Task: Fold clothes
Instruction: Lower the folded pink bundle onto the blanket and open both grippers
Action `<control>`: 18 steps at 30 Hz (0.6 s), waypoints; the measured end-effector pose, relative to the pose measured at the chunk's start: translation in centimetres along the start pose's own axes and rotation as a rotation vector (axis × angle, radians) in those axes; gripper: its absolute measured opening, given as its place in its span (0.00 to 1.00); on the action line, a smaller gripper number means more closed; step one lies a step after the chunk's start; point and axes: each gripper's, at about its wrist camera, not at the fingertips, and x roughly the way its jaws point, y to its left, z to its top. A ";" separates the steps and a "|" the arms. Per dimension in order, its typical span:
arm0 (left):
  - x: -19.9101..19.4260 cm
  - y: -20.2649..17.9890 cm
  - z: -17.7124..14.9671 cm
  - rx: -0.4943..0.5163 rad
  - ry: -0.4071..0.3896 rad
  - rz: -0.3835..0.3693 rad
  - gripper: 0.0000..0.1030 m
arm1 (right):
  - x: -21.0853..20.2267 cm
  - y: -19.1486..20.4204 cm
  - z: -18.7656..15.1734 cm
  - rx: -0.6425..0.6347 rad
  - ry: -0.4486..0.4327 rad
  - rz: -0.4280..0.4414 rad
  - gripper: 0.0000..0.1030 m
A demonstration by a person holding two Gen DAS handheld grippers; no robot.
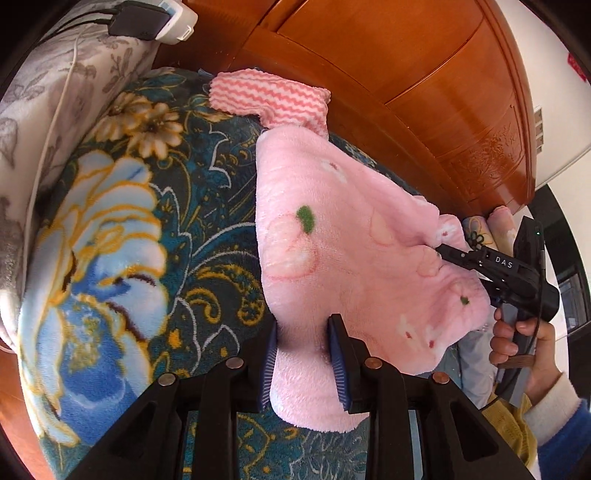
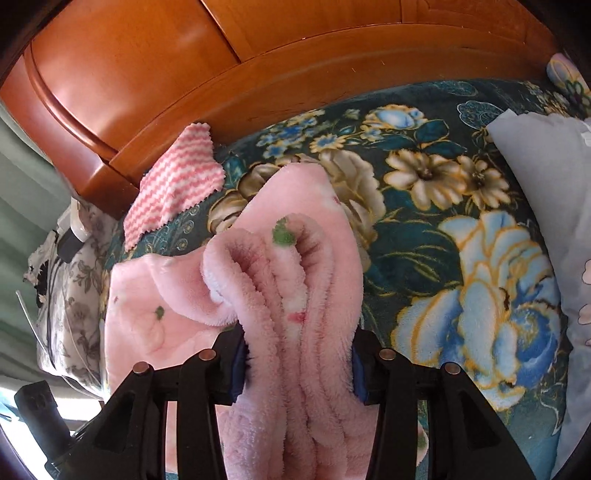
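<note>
While both tongs (image 1: 304,360) (image 2: 297,365) pinch it, the pink garment (image 1: 343,236) spans between them.

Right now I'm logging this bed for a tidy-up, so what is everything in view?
pink fleece garment: one, pale pink with green spots, on the blanket, held at two places.
zigzag cloth: one, pink and white, by the headboard.
floral blanket: one, teal with blue flowers, covering the bed.
headboard: one, orange-brown wood.
grey floral pillow: one, far side.
charger: one, black, on that pillow.
left gripper: shut on garment.
right gripper: bunched folds between its pads.
hand: one, holding the right gripper's handle.
</note>
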 end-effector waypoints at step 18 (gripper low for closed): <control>1.1 -4.2 -0.9 0.150 0.015 0.000 0.28 | -5.8 1.7 -3.9 -0.074 -0.134 -0.027 0.52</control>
